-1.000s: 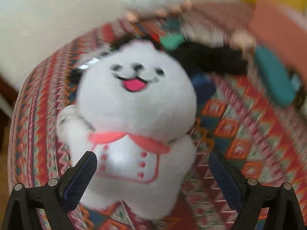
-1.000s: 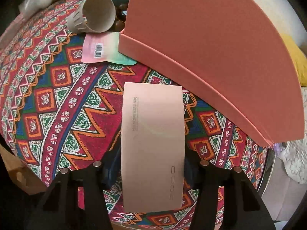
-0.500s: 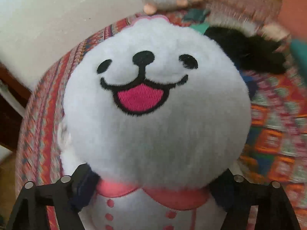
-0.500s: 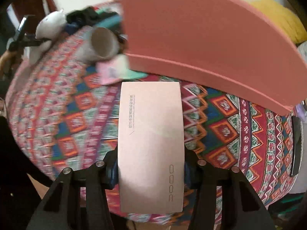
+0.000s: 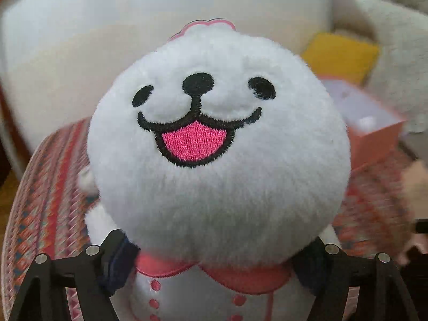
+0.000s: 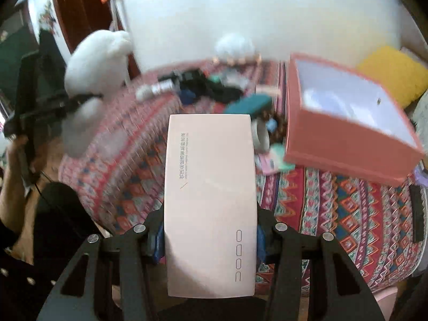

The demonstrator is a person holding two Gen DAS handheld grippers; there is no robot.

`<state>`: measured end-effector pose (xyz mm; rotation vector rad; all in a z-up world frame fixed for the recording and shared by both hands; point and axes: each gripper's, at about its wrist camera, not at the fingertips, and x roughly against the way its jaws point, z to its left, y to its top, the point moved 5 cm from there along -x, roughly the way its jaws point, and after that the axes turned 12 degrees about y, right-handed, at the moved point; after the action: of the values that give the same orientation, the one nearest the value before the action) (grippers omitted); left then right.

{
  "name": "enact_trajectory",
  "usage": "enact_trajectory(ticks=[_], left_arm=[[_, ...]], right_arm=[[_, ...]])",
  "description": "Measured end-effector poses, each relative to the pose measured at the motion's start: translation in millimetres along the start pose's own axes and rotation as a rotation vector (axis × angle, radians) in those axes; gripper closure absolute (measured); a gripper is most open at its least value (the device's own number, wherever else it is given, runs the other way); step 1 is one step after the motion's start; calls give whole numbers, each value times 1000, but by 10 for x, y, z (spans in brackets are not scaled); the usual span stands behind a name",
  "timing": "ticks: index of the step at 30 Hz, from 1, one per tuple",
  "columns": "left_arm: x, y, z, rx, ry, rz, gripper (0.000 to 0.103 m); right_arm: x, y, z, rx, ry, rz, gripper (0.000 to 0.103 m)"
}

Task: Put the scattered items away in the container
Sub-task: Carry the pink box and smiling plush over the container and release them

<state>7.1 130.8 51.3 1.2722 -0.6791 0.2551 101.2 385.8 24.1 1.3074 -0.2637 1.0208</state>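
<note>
The left tongs (image 5: 214, 272) clamp a white plush toy (image 5: 219, 144) at its neck. The right tongs (image 6: 210, 240) grip a pale pink box (image 6: 210, 200); an open coral container (image 6: 347, 144) sits ahead, right.

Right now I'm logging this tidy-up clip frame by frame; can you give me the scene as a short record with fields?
left gripper: shut on plush toy, gripped at the neck, lifted off the table
right gripper: shut on pink box, held above the table
container: orange, open, on the table; contents too blurred to tell
table: round, patterned cloth
still scattered: teal case, cup, dark items at the far side
blur: heavy in both views
</note>
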Motion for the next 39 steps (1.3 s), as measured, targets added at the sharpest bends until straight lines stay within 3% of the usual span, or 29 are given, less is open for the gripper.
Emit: enact_trajectory(ticks=[4, 7, 12, 14, 20, 25, 28, 30, 31, 32, 39], left_arm=[[271, 579, -516, -35, -84, -124, 21], [311, 1075, -966, -53, -114, -204, 21], [-48, 1754, -1614, -104, -157, -233, 20], [-302, 1922, -1850, -129, -164, -210, 20], [-1253, 2163, -2547, -181, -149, -95, 20], [-2137, 2237, -2847, -189, -149, 31, 17], [-2606, 2184, -2918, -195, -179, 163, 16], [-2640, 2147, -2824, -179, -189, 175, 16], [-2646, 2130, -2772, -171, -194, 178, 15], [-2652, 2113, -2720, -163, -199, 180, 14], [-2353, 2131, -2579, -178, -200, 153, 13]], right_arm=[[656, 310, 80, 29, -74, -169, 50], [1160, 684, -69, 29, -199, -343, 50], [1690, 1150, -587, -41, -441, -536, 50], [1754, 1296, -891, -98, -467, -568, 50], [1401, 1610, -1853, -247, -408, -545, 50], [886, 1750, -2716, -321, -381, -450, 49], [479, 1868, -3093, -330, -381, -378, 48], [317, 1893, -3203, -346, -431, -356, 27], [289, 1892, -3201, -346, -450, -360, 12], [318, 1880, -3153, -344, -446, -369, 5], [523, 1791, -2816, -332, -419, -434, 3]])
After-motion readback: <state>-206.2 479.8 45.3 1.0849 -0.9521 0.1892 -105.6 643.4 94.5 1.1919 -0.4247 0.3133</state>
